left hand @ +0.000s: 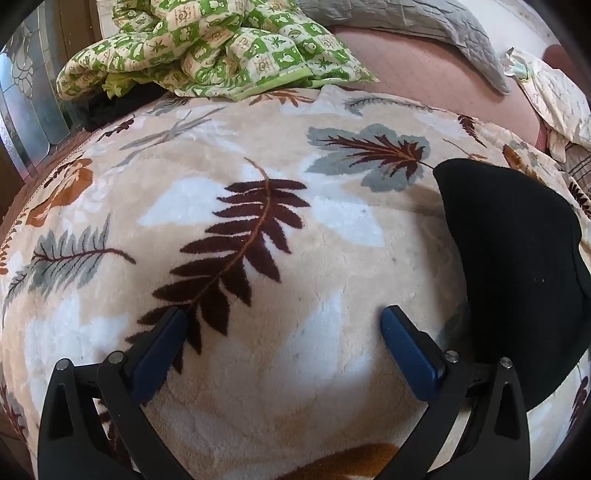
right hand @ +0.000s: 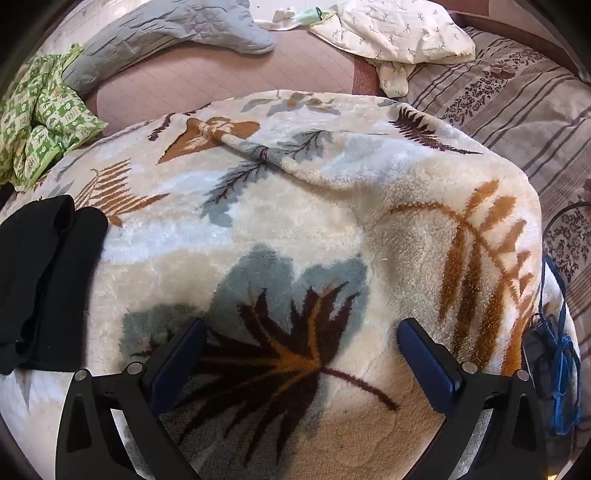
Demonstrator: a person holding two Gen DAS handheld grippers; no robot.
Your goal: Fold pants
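The black pants lie folded into a compact bundle on the leaf-patterned fleece blanket, at the right of the left wrist view. They also show at the left edge of the right wrist view, with a lengthwise crease. My left gripper is open and empty above the blanket, just left of the pants. My right gripper is open and empty above the blanket, to the right of the pants.
A green checked quilt is bunched at the back left. A grey quilted cover and a cream printed cloth lie at the back. A blue cord and a dark device sit at the blanket's right edge. A striped sheet lies beyond.
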